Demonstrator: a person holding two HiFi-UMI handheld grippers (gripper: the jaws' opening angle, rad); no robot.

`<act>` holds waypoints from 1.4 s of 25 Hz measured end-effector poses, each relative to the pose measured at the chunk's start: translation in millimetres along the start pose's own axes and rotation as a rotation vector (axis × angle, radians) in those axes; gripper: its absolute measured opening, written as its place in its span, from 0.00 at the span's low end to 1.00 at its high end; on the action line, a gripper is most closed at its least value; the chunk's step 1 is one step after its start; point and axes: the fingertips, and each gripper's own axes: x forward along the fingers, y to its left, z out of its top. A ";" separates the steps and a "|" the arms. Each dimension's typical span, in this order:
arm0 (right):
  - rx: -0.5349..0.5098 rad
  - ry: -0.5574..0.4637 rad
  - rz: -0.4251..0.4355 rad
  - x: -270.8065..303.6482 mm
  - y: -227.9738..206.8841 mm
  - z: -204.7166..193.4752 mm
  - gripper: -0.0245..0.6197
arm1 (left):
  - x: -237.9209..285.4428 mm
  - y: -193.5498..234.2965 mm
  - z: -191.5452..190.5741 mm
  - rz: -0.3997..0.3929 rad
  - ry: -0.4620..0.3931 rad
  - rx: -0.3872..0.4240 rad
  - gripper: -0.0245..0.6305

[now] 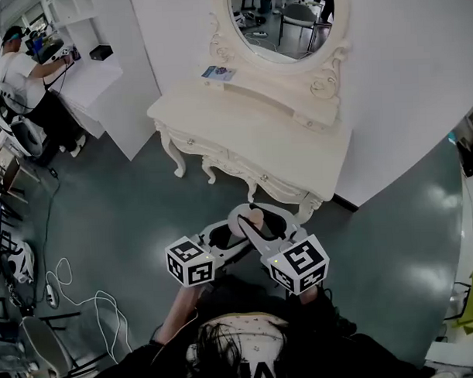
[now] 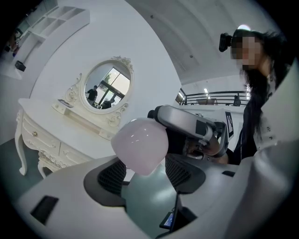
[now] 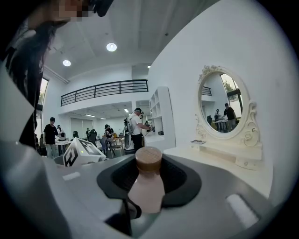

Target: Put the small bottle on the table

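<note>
One small bottle, two tools — one dressing table, one oval mirror.

Head camera: mounted above the person, facing steeply down onto the left claw, the right claw and the white dressing counter ahead. Each claw camera sits close behind its own jaws, facing roughly level, angled toward the other claw. All three views share the counter and its oval mirror.

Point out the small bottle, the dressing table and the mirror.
small bottle [image 3: 147, 191], right gripper view, on its pink body.
dressing table [image 1: 258, 133], head view, on its bare top.
mirror [image 3: 223, 105], right gripper view, on the glass.
</note>
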 end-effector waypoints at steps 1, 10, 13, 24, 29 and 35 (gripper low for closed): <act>-0.001 -0.001 0.001 3.7 2.0 0.8 0.26 | -3.1 2.4 1.3 0.001 -0.001 0.000 0.42; -0.005 -0.001 0.014 45.8 16.9 1.0 0.26 | -31.6 36.1 10.1 0.015 -0.001 0.009 0.42; 0.001 -0.002 0.015 58.8 24.9 -0.1 0.26 | -44.3 46.1 10.9 0.020 0.003 0.015 0.42; 0.010 0.063 0.022 85.5 32.3 -14.6 0.26 | -57.7 67.3 1.5 0.016 0.003 -0.051 0.42; 0.009 0.080 0.051 107.8 21.5 -17.6 0.26 | -54.1 90.6 6.8 0.043 -0.003 -0.070 0.42; 0.016 0.070 0.097 148.3 -4.0 -11.4 0.26 | -45.7 133.5 28.7 0.088 -0.018 -0.068 0.42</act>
